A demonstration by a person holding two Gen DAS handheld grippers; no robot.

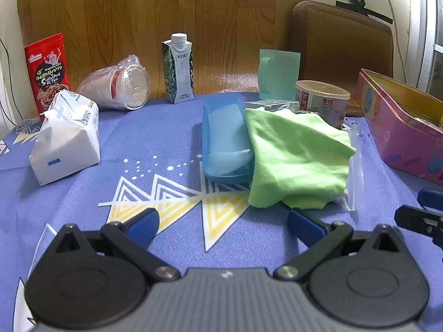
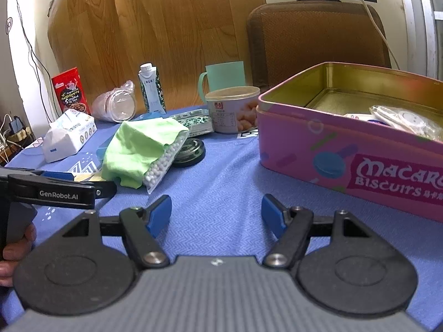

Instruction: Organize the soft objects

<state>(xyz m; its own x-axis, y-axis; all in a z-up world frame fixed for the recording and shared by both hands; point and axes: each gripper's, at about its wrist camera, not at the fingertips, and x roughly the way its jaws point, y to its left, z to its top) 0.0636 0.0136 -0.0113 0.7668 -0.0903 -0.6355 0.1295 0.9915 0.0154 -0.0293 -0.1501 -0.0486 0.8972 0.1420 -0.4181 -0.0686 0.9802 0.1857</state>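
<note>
A crumpled green cloth (image 1: 296, 157) lies on the blue tablecloth, over a clear bag of white beads (image 2: 166, 163) and against a blue plastic case (image 1: 225, 141). My left gripper (image 1: 223, 224) stands wide open just in front of the cloth's near edge, nothing between its fingers. A white tissue pack (image 1: 66, 138) lies to the left. The open pink biscuit tin (image 2: 346, 149) sits at the right with some bagged items inside. My right gripper (image 2: 216, 215) is open and empty over bare tablecloth, left of the tin. In its view the left gripper (image 2: 83, 182) reaches toward the green cloth (image 2: 138, 149).
Along the back stand a red snack pouch (image 1: 47, 72), a toppled plastic-wrapped cup (image 1: 121, 85), a milk carton (image 1: 178, 69), a teal mug (image 1: 277, 74) and a can (image 1: 321, 99). A black round object (image 2: 189, 150) lies by the cloth. A brown chair (image 2: 315, 36) stands behind.
</note>
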